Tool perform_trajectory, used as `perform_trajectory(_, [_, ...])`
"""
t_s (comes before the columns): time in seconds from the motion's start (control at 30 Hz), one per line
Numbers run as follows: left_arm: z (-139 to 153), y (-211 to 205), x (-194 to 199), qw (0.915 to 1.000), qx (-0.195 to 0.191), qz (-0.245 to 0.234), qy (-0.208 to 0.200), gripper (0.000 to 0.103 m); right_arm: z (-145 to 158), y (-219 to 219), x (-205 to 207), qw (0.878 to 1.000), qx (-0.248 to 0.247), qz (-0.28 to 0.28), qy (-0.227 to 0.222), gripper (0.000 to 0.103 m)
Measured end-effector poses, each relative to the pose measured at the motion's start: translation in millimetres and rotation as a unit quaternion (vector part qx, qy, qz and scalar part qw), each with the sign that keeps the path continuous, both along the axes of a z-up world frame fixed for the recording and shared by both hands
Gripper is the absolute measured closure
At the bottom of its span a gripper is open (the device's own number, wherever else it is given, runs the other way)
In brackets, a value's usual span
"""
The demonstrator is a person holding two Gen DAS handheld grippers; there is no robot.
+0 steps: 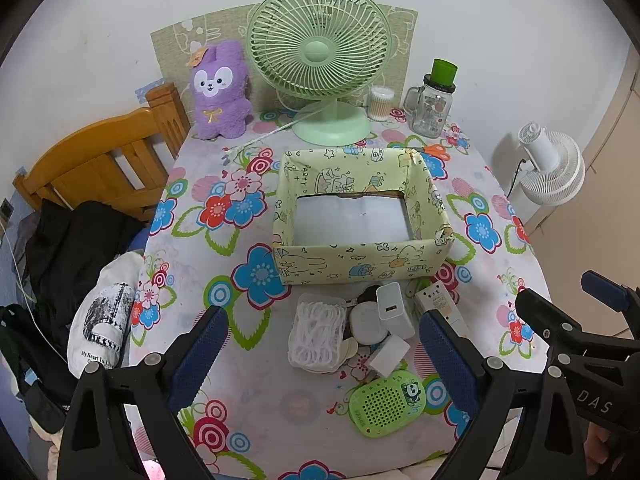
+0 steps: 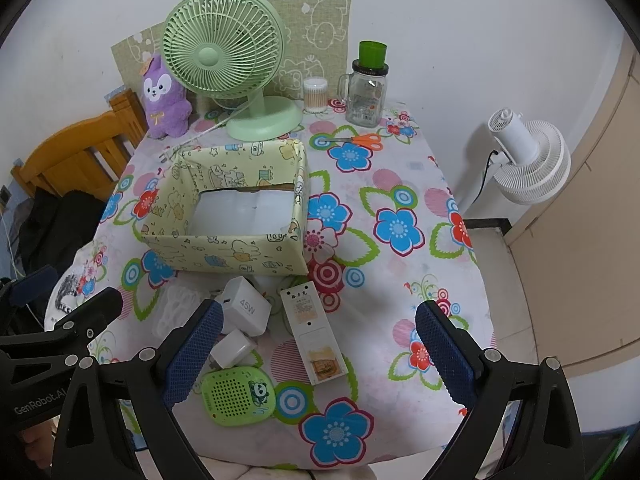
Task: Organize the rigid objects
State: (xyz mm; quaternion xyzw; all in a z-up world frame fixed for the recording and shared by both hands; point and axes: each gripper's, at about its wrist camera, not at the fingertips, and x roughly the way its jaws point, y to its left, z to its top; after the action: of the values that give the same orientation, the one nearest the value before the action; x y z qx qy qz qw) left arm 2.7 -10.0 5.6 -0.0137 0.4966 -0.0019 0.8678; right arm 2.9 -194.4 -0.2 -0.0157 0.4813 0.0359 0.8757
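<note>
Box (image 1: 360,258) open, empty, mid-surface (image 1: 280,420). Nothing packed yet. Rigid items piled just near of box front wall: big white 45W charger (image 2: 245,310), small white charger (image 2: 233,350), white remote (image 2: 314,336), green panda speaker (image 2: 238,396), round white puck (image 1: 366,322). Clear lidded tub of white loops (image 1: 318,332) at left of pile, touching the puck.

Step in hand, by judgement: first pick, then drop into box.

Suggested approach:
- Start with outliers, not the stack. Remote at right edge of pile, long and flat, free on its right side: pinch across the short width near the middle.
- Speaker nearest, clear all round on near side: pinch across narrow axis, low, since rounded shell likely slips.
- 45W charger leans on small charger and puck; pulling it first probably tips the neighbours. Leave till sides exposed.
- Lift over near wall of box, not through it; cardboard wall looks soft, easy to shove.
- Place flat items along box floor edges first.

Risks: cloth cover may bunch under a dragging pad.

Left claw (image 1: 324,354): spread wide, holding nothing, touching nothing; pile sits between the pads in the left wrist view.
Right claw (image 2: 318,354): spread wide, empty; remote and speaker lie between the pads in the right wrist view, left pad (image 2: 192,354) overlapping small charger in view, contact unclear.

Scissors (image 2: 362,140) far right of box, well apart from pile.
</note>
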Motion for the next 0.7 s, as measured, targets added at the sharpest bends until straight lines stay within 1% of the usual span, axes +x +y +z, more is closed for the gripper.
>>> perform_trajectory(0.57, [-0.9, -1.4, 0.3, 1.0000, 0.001, -0.002, 0.002, 0.006, -1.1, -0.9, 0.2, 1.000, -0.005, 0.001, -0.001, 0.004])
perform_trajectory(0.7, [-2.8, -1.8, 2.0, 1.0000, 0.004, -0.004, 0.005, 0.006, -0.8, -1.7, 0.6, 1.000, 0.001, 0.003, -0.002, 0.004])
